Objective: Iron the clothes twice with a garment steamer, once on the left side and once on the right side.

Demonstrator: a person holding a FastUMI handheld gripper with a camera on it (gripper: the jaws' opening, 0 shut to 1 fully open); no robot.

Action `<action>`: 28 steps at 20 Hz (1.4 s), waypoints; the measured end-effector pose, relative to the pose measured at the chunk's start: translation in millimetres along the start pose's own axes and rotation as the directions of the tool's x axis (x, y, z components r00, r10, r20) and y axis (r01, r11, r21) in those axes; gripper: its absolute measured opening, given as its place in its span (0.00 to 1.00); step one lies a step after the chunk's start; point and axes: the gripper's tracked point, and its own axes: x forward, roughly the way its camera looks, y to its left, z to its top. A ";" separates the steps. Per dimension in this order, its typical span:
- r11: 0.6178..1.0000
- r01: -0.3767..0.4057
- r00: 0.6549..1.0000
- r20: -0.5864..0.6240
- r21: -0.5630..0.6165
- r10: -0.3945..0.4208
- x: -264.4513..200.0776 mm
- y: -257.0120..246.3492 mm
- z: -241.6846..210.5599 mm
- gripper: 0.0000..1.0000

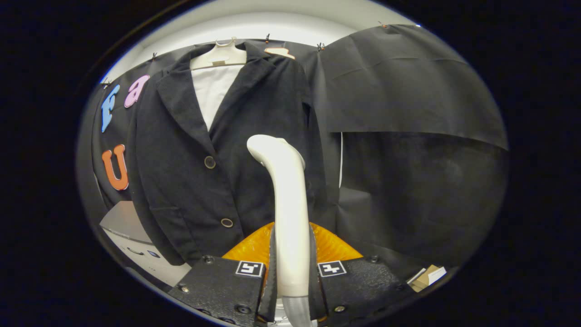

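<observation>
Steamer wand: handle base and grey hose run out below view, between gripper fingers; steam face turned away toward jacket, not visible. Finger pads hidden edge-on against handle; contact surfaces unclear.

Black jacket: right sleeve and hem partly masked by wand and orange gripper body; lower hem lost behind finger blocks.

White hanger: hook cut off above.

Grey unit behind jacket's left edge: mostly covered, type indeterminate.

Cardboard pieces near right finger block: too small to identify.

place: recording booth | cue: black cloth wall pinned up, jacket hung on it
</observation>
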 end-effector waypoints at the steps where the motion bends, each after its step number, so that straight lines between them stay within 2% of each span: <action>1: 1.000 0.004 1.000 -0.008 0.001 -0.004 1.8 -1.6 -5.2 0.31; 28: 0.999 0.043 0.982 -0.182 -0.026 -0.047 2.6 0.5 -125.9 0.30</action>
